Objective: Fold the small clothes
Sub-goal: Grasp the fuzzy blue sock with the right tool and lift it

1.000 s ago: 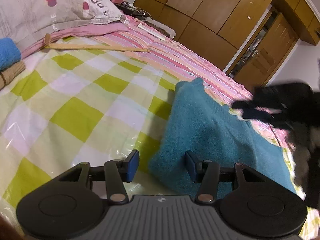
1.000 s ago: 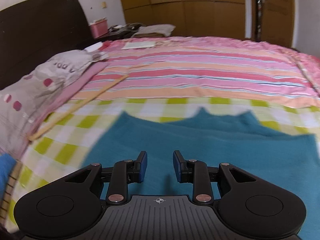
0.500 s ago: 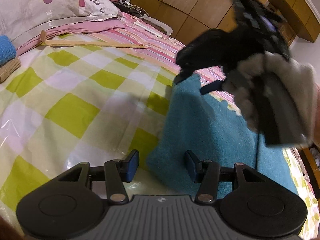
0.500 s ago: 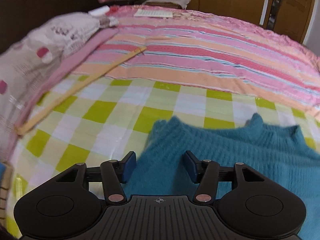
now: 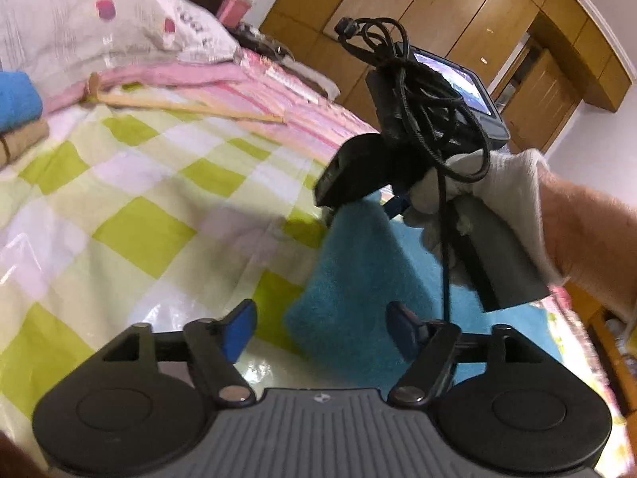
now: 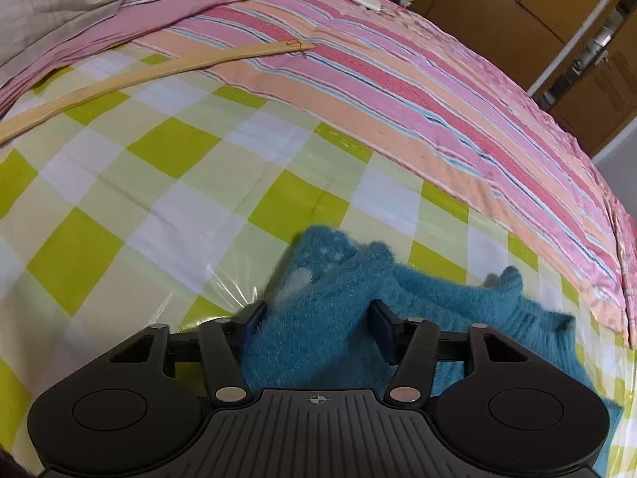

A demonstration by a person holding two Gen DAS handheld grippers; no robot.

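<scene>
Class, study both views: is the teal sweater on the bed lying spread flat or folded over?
Partly folded. The teal sweater has one corner doubled back over itself between the right hand-held gripper's fingers; the rest lies flat on the checked sheet.

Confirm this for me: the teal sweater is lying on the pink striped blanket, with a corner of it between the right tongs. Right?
Not quite. The teal sweater lies on the green-and-white checked cover, not the pink striped blanket, which starts beyond it. The right wrist view shows this. The rest holds: a corner of it sits between the right tongs.
</scene>
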